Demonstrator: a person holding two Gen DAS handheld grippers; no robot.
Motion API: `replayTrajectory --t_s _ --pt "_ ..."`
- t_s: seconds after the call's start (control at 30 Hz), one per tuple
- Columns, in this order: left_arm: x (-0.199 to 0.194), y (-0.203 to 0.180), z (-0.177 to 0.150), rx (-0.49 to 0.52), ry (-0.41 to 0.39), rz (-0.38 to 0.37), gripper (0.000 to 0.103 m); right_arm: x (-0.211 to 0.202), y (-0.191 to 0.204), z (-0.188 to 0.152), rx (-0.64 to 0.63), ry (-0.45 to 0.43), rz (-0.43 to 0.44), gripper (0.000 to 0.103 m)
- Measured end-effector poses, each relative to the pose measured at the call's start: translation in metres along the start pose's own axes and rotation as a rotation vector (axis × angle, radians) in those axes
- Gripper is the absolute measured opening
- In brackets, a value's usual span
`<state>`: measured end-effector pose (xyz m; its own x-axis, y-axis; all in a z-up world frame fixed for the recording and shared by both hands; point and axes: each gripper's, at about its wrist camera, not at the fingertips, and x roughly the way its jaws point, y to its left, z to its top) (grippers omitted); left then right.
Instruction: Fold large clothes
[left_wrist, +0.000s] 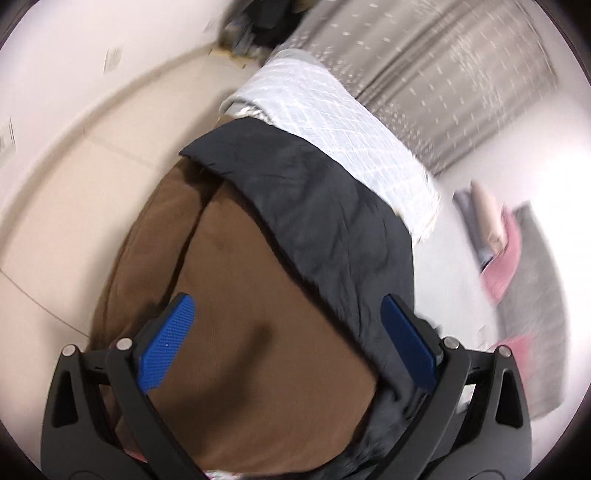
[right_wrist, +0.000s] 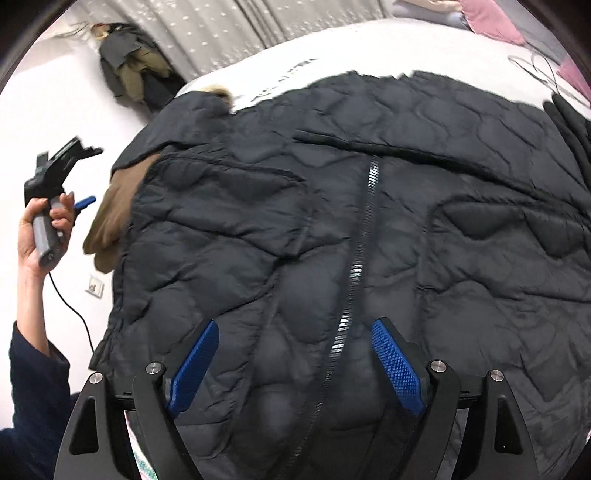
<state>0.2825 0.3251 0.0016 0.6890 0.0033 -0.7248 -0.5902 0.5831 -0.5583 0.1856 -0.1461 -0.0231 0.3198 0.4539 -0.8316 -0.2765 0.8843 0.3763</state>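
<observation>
A large dark quilted jacket (right_wrist: 369, 229) lies spread front-up on a white bed (right_wrist: 332, 48), its zipper (right_wrist: 354, 273) running down the middle. Its brown lining (right_wrist: 110, 218) shows at the left edge. My right gripper (right_wrist: 293, 332) is open and empty, just above the jacket's lower middle beside the zipper. In the left wrist view, the left gripper (left_wrist: 286, 306) is open and empty above the brown lining (left_wrist: 258, 350) and the jacket's dark edge (left_wrist: 332, 229). The left gripper also shows in the right wrist view (right_wrist: 83, 201), held in a hand, left of the jacket.
A white patterned blanket (left_wrist: 332, 118) lies on the bed beyond the jacket. Grey curtains (left_wrist: 443, 74) hang behind. Pink and grey pillows (left_wrist: 506, 258) sit at the right. Dark clothes (right_wrist: 136, 70) are heaped by the wall. Black items (right_wrist: 572, 122) lie at the jacket's right edge.
</observation>
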Motion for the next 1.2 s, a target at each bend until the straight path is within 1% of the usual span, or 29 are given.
replayTrajectory --t_s 0.07,0.1,0.2,0.27,0.3,0.33,0.37,0.4,0.43,0.47,0.5,0.53,0.6,0.63,0.67,0.8,0.83,0.87,0.9,0.93,0.97,1.0,1.03,1.07,1.1,1.17,1.2 --pt "0.012 0.013 0.013 -0.061 0.032 -0.031 0.1 -0.003 -0.007 0.003 0.043 -0.028 0.036 0.086" --pt "0.015 0.015 0.016 -0.072 0.037 -0.036 0.1 -0.004 -0.01 0.005 0.063 -0.039 0.056 0.086" --pt "0.022 0.025 0.03 -0.129 0.031 -0.079 0.1 -0.009 -0.013 0.009 0.099 -0.063 0.097 0.086" --pt "0.026 0.03 0.038 -0.165 0.021 -0.121 0.1 -0.01 -0.014 0.01 0.103 -0.076 0.095 0.086" --pt "0.028 0.033 0.041 -0.172 0.011 -0.121 0.098 -0.008 -0.015 0.01 0.106 -0.078 0.095 0.086" --pt "0.029 0.036 0.045 -0.172 -0.007 -0.105 0.091 -0.006 -0.016 0.01 0.112 -0.076 0.097 0.086" --pt "0.031 0.039 0.048 -0.176 -0.026 -0.085 0.089 -0.004 -0.018 0.011 0.12 -0.072 0.099 0.086" --pt "0.032 0.042 0.05 -0.185 -0.033 -0.083 0.087 -0.002 -0.019 0.012 0.124 -0.069 0.1 0.086" --pt "0.035 0.045 0.052 -0.207 -0.041 -0.097 0.085 0.0 -0.02 0.012 0.13 -0.067 0.098 0.086" --pt "0.039 0.047 0.053 -0.226 -0.045 -0.128 0.085 0.001 -0.021 0.013 0.133 -0.067 0.098 0.086" --pt "0.042 0.045 0.054 -0.226 -0.043 -0.145 0.084 0.002 -0.022 0.013 0.136 -0.069 0.098 0.086" --pt "0.046 0.043 0.054 -0.214 -0.041 -0.145 0.084 0.003 -0.021 0.014 0.138 -0.07 0.101 0.086" --pt "0.054 0.037 0.053 -0.175 -0.054 -0.092 0.084 0.006 -0.021 0.015 0.134 -0.066 0.105 0.086" --pt "0.057 0.035 0.053 -0.165 -0.059 -0.076 0.082 0.007 -0.021 0.014 0.13 -0.065 0.104 0.086" --pt "0.057 0.036 0.056 -0.163 -0.062 -0.074 0.078 0.008 -0.021 0.014 0.127 -0.064 0.099 0.086" --pt "0.062 0.037 0.064 -0.177 -0.084 -0.059 0.077 0.008 -0.025 0.017 0.136 -0.072 0.092 0.086" --pt "0.064 0.037 0.068 -0.178 -0.081 -0.046 0.074 0.008 -0.026 0.017 0.139 -0.075 0.091 0.086" --pt "0.066 0.037 0.07 -0.18 -0.079 -0.041 0.065 0.008 -0.027 0.017 0.141 -0.076 0.09 0.086" --pt "0.066 0.037 0.072 -0.181 -0.078 -0.042 0.06 0.008 -0.027 0.017 0.142 -0.077 0.09 0.086" --pt "0.067 0.035 0.074 -0.182 -0.073 -0.037 0.053 0.008 -0.028 0.018 0.143 -0.078 0.089 0.086" --pt "0.067 0.034 0.076 -0.18 -0.075 -0.026 0.043 0.008 -0.028 0.018 0.143 -0.08 0.088 0.086" --pt "0.065 0.033 0.075 -0.171 -0.08 -0.019 0.037 0.007 -0.028 0.018 0.143 -0.082 0.088 0.086" --pt "0.065 0.032 0.075 -0.162 -0.079 -0.009 0.026 0.007 -0.028 0.018 0.144 -0.085 0.09 0.086" --pt "0.065 0.031 0.075 -0.156 -0.07 0.006 0.02 0.006 -0.028 0.018 0.146 -0.088 0.093 0.086" --pt "0.065 0.033 0.077 -0.169 -0.068 -0.002 0.013 0.006 -0.028 0.018 0.147 -0.09 0.094 0.086" --pt "0.055 0.034 0.075 -0.195 -0.091 -0.04 0.009 0.005 -0.03 0.019 0.153 -0.094 0.09 0.086" --pt "0.051 0.032 0.074 -0.193 -0.103 -0.044 0.008 0.004 -0.031 0.019 0.16 -0.097 0.089 0.086"
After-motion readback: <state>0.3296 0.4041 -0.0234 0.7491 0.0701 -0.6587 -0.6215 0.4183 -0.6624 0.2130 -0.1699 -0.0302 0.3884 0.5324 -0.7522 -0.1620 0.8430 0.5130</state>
